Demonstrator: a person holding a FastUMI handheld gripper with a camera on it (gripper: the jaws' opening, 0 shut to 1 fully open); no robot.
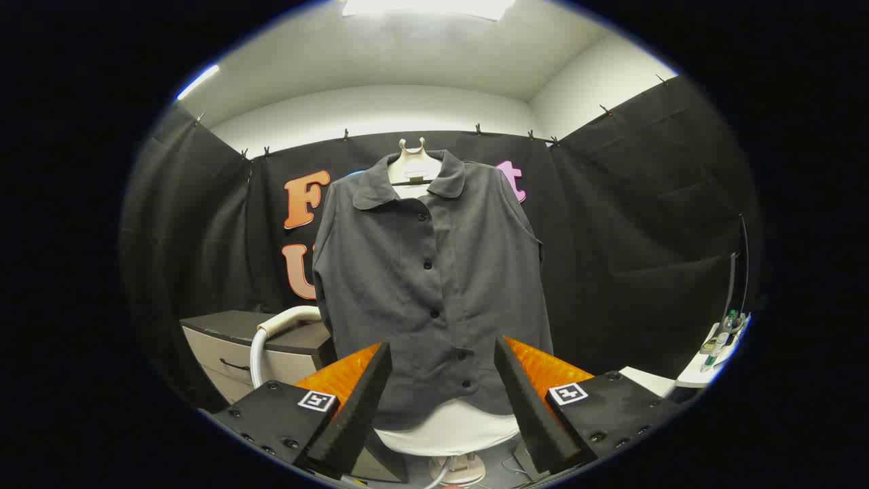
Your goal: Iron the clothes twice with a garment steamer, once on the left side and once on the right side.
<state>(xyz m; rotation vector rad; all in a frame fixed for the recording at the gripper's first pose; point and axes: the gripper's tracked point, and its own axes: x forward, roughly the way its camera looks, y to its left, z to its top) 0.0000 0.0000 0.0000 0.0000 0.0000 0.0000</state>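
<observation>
1. While the tongs (441, 353) stand wide apart with nothing between the fingers, the grey shirt (434, 285) hangs straight ahead of them on a pale form, buttoned down the front.
2. No steamer head is in their grip; a white ribbed hose (271, 333) curves up beside a low drawer cabinet (251, 346) to the left of the shirt, and I judge the steamer lies that way, though its head cannot be made out.
3. Risk: reaching for the hose rather than a handle could let the rounded tube slip out from between the fingers, or drag whatever it is joined to.
4. Risk: the shirt hangs loose on its form, so a pass pressed too hard would likely bunch the thin cloth or swing it instead of smoothing it.
5. Risk: the row of small dark buttons (428, 264) on the placket could catch a steamer face crossing from one side to the other.
6. Cloth looks matte, soft and lightly creased; the form below the hem is smooth and white.
</observation>
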